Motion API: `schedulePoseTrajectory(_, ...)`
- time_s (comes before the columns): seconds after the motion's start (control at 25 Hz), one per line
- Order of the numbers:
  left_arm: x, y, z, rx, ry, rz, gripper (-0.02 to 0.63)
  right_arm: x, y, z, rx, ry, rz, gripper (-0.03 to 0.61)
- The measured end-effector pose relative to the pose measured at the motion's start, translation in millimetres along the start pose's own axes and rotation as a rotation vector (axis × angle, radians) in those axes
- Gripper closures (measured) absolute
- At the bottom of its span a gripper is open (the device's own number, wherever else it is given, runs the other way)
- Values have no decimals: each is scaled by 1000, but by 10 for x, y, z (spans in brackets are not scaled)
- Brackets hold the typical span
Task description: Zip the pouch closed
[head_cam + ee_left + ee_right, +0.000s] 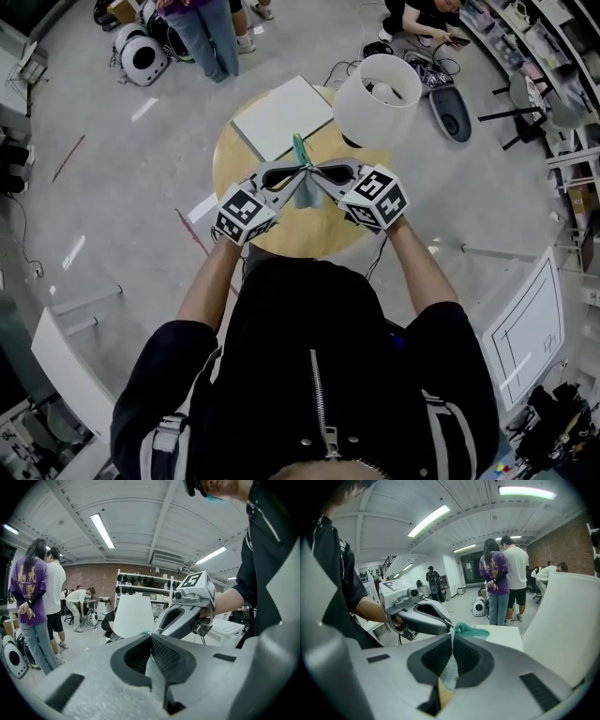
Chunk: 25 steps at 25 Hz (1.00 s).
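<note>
The teal fabric pouch with a pale mesh panel (300,150) hangs in the air above the round wooden desk (300,236). It touches nothing but the two tools and stands roughly edge-on between them. Held clear of the desk, the fabric probably pulls straight, so the zip track has no folds for the slider to catch on.

The right hand-held gripper (453,637) is clenched on the pouch. In the right gripper view its jaws are pressed together on the pale mesh, with a yellowish tab showing below them and the teal edge rising just beyond the tips. This grip appears to serve as the anchor.

The left hand-held gripper (151,639) is also clenched. In the left gripper view its jaws meet on a thin pale strip of the same pouch. Whether that strip is the zip pull or only the fabric edge cannot be determined. The tips of the two tools are almost touching, nose to nose. That fits a start at one end of the zip, with one tool bracing while the other draws away along the track.

The zip teeth are not visible, so progress cannot be confirmed; the task appears to be at an early stage.

A white lamp shade (377,101) and a flat white board (281,117) occupy the far part of the desk, behind the pouch and clear of it.
</note>
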State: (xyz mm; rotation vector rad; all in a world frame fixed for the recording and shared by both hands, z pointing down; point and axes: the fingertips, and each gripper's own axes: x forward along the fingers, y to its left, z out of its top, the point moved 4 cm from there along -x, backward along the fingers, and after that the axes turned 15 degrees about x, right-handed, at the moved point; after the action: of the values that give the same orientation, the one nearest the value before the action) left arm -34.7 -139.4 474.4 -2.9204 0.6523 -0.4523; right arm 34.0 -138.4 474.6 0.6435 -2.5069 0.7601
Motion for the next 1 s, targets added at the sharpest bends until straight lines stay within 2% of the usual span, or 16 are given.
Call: schedulePoseTrajectory(1.0,39,21,-172,-74,40,-11,609,-101,-1,-193,23,7,-15,566)
